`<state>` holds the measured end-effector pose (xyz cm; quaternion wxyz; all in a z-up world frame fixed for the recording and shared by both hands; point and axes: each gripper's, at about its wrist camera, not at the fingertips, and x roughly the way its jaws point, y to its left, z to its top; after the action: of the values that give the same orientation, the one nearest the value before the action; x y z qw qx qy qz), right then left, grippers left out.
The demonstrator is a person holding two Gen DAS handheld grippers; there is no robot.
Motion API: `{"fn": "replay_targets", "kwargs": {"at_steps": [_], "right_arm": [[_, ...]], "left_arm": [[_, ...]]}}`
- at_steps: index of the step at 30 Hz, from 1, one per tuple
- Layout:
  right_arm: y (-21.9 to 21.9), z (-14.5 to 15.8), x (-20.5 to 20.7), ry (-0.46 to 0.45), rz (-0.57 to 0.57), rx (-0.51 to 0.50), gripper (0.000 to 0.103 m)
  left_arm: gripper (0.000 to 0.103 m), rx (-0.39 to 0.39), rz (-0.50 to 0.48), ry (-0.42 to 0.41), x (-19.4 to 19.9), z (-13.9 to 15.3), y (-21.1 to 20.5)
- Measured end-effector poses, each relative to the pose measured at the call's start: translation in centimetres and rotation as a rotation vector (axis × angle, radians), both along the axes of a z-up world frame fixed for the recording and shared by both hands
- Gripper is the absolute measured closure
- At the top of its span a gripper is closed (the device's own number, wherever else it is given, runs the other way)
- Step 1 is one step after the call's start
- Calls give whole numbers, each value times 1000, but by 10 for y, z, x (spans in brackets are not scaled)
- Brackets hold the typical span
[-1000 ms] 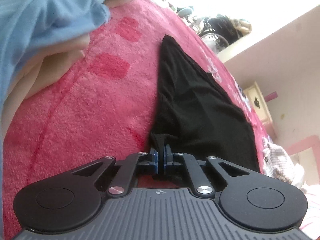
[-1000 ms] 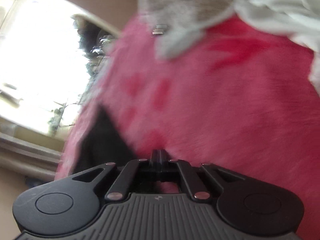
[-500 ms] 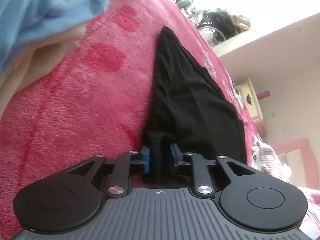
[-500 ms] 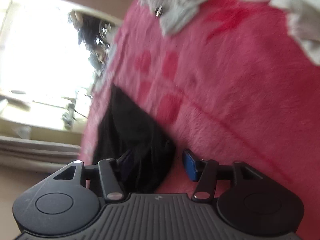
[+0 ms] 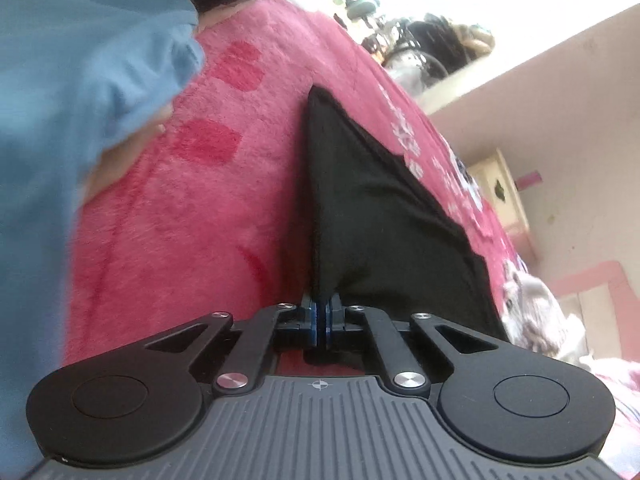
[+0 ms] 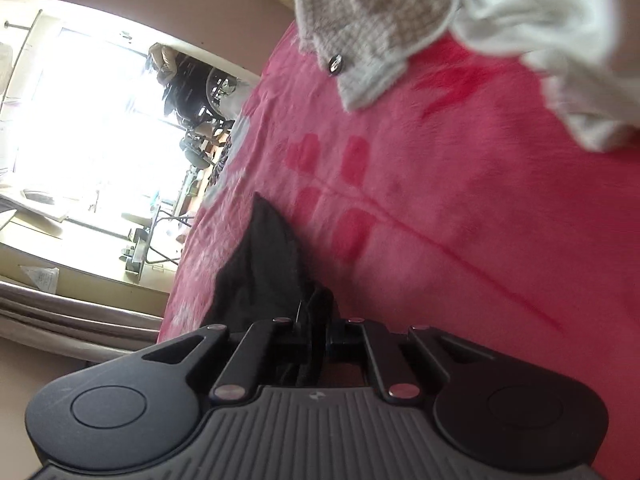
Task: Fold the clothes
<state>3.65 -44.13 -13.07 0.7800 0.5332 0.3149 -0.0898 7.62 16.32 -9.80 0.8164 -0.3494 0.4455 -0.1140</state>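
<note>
A black garment (image 5: 376, 208) lies on a pink fleece blanket (image 5: 180, 216) and stretches away from me in the left wrist view. My left gripper (image 5: 322, 312) is shut on its near corner, the cloth pulled into a peak between the blue pads. In the right wrist view the same black garment (image 6: 264, 276) bunches up in front of my right gripper (image 6: 316, 332), which is shut on a fold of it. The far end of the cloth lies flat on the blanket (image 6: 460, 208).
A light blue cloth (image 5: 72, 92) hangs at the left of the left wrist view. A grey knit garment with a snap button (image 6: 372, 28) and a white cloth (image 6: 560, 40) lie further along the blanket. A bright window (image 6: 80, 128) and a small cabinet (image 5: 500, 188) stand beyond the bed.
Half a second ago both grippers stood open around the black cloth. Now both have closed on it and the cloth is pulled into a peak at the left gripper.
</note>
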Motion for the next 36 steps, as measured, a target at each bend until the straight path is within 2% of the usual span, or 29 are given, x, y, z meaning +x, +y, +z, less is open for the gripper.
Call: {"fn": "replay_targets", "kwargs": {"at_steps": [5,8,10,12,13,15,16,22,23,25,29,32,36], "right_arm": [[-2,14,-81,73,17,39,97],[-1,6,-127,152,53,58,94],[-2,-8,-139,228,75,26,89],[-8,-13,-151,260,49,4,92],[-12,-8,-157,248,33,-6,88],[-19,3,-168,220,2,-28,88],[-18,13,-170,213,27,-83,88],[38,70,-154,179,438,-548,85],[46,72,-148,164,488,-591,81],[60,73,-136,144,575,-660,81],[90,63,-121,155,705,-707,81],[119,58,-125,159,829,-881,80],[163,50,-137,100,1048,-1227,80]], "left_arm": [[101,81,-128,-5,-31,19,8],[101,148,-202,39,-43,5,2],[99,236,-260,63,-44,-9,-11],[98,272,-284,82,-43,-16,-18],[95,282,-288,75,-44,-14,-19],[87,317,-295,64,-46,-5,-19],[81,339,-295,54,-49,0,-19],[73,449,-294,-41,-67,35,-23],[72,460,-299,-66,-68,38,-27],[71,476,-311,-106,-70,41,-35],[71,477,-366,-116,-68,29,-60],[71,514,-402,-133,-67,22,-72],[71,558,-449,-149,-64,15,-77]]}}
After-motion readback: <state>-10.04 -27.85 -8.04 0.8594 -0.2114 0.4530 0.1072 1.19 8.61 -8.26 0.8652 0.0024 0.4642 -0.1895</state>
